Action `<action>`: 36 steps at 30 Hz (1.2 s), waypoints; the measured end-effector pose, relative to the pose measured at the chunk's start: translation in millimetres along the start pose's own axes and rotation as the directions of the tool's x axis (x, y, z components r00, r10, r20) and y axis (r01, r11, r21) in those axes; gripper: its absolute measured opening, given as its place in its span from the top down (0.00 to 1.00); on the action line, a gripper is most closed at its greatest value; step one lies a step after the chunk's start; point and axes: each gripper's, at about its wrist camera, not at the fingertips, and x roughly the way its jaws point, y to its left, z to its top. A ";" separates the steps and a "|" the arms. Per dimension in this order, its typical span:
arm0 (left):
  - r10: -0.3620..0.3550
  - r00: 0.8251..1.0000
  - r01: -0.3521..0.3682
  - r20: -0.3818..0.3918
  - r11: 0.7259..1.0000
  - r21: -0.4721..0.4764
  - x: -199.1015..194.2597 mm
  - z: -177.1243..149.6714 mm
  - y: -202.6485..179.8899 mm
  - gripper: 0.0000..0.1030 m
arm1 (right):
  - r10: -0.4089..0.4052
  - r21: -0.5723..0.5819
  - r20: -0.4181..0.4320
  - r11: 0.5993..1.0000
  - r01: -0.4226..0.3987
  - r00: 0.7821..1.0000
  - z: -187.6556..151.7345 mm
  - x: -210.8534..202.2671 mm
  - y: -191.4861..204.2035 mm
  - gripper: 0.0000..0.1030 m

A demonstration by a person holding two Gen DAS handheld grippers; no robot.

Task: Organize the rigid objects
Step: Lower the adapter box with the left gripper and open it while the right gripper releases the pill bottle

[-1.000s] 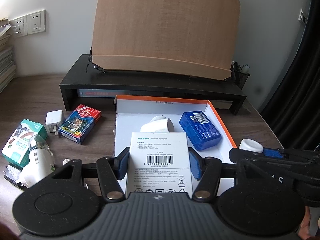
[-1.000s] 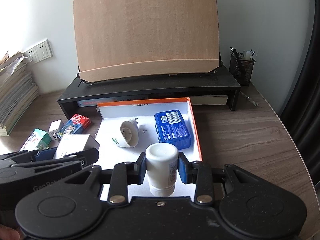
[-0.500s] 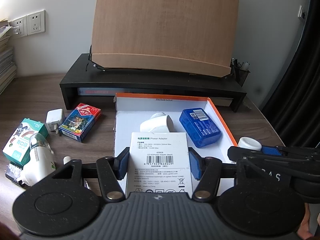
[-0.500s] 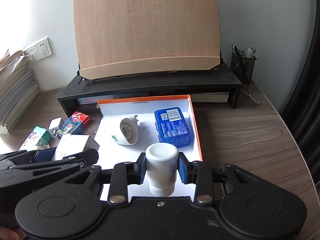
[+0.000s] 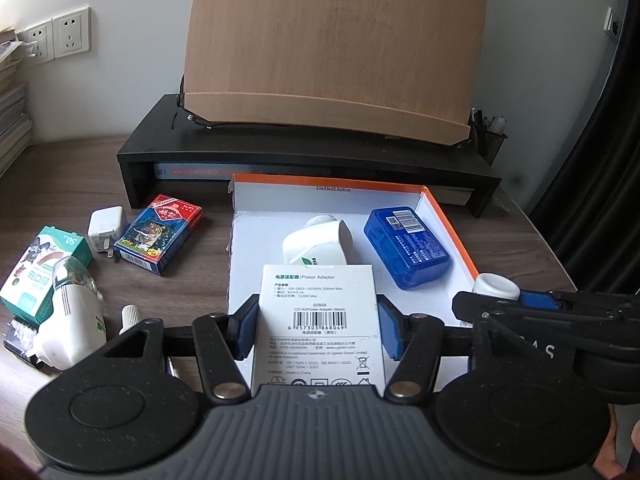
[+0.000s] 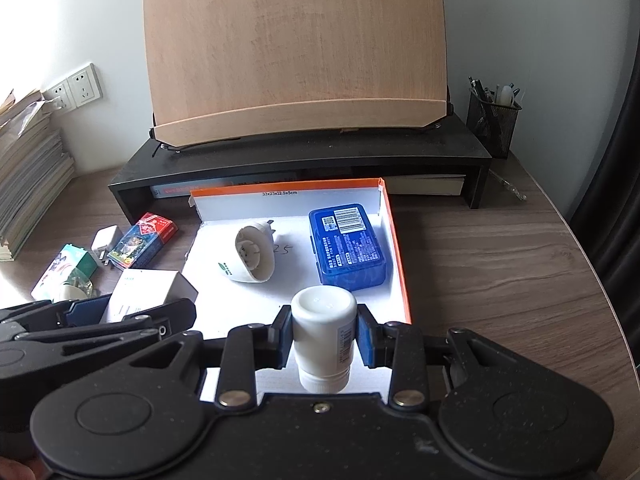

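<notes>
My left gripper [image 5: 318, 330] is shut on a white power adapter box [image 5: 320, 320] and holds it above the near part of the white tray with an orange rim [image 5: 448, 210]. My right gripper [image 6: 324, 334] is shut on a white bottle [image 6: 323, 336] over the tray's near right part [image 6: 396, 248]. In the tray lie a white plug-in device [image 6: 253, 256] and a blue case [image 6: 347, 246]. The box also shows in the right wrist view [image 6: 148, 292], and the bottle's cap in the left wrist view [image 5: 496, 285].
Left of the tray lie a card pack [image 5: 158, 234], a white charger [image 5: 106, 229], a green box [image 5: 40, 268] and a white nozzle device [image 5: 72, 320]. A black riser [image 6: 300, 160] with a wooden board stands behind. A pen holder [image 6: 494, 120] is at the right.
Both grippers have drifted slightly back and up with their objects still held. Nothing on the desk has moved.
</notes>
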 end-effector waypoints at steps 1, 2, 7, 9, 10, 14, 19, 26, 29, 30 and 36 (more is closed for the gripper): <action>0.000 1.000 0.000 -0.001 1.000 -0.001 0.8 -0.1 -0.3 0.42 | -0.001 -0.001 -0.002 1.000 0.001 1.000 0.2 1.2 -0.1 0.61; -0.002 1.000 0.002 -0.002 1.000 -0.002 1.8 0.0 -0.4 0.42 | -0.001 -0.001 -0.004 1.000 0.001 1.000 0.2 2.4 -0.3 0.61; -0.006 1.000 0.006 -0.015 1.000 -0.002 8.1 -0.6 -1.6 0.42 | -0.007 -0.004 -0.020 1.000 0.007 1.000 1.3 9.8 -3.2 0.61; -0.007 1.000 0.007 -0.019 1.000 -0.005 10.4 -1.2 -1.7 0.42 | -0.008 -0.005 -0.025 1.000 0.008 1.000 1.6 12.2 -3.9 0.61; -0.007 1.000 0.007 -0.021 1.000 -0.006 11.6 -1.3 -1.8 0.42 | -0.010 -0.006 -0.027 1.000 0.010 1.000 1.7 13.6 -4.2 0.61; -0.004 1.000 0.003 -0.028 1.000 -0.012 15.6 -1.9 -2.0 0.42 | -0.010 -0.006 -0.037 1.000 0.010 0.999 2.7 19.5 -6.3 0.61; 0.002 0.999 -0.002 -0.035 1.000 -0.022 19.8 -1.5 -0.3 0.42 | -0.005 -0.012 -0.048 1.000 0.004 0.999 4.9 26.8 -7.9 0.61; 0.007 0.999 -0.009 -0.049 0.999 -0.037 26.5 -2.2 -0.1 0.42 | 0.002 -0.027 -0.064 1.000 -0.004 0.998 8.0 37.7 -9.5 0.61; 0.012 0.999 -0.014 -0.052 0.999 -0.042 29.3 -1.7 0.0 0.42 | 0.007 -0.034 -0.069 0.999 -0.009 0.998 10.3 42.6 -10.3 0.61; 0.013 0.998 -0.015 -0.055 0.999 -0.044 30.2 -1.6 0.0 0.42 | 0.008 -0.037 -0.070 0.999 -0.010 0.997 10.9 44.1 -10.7 0.61; 0.018 0.997 -0.022 -0.070 0.999 -0.045 37.4 -1.4 -2.3 0.42 | 0.012 -0.053 -0.050 0.999 -0.015 0.999 17.4 49.1 -15.1 0.55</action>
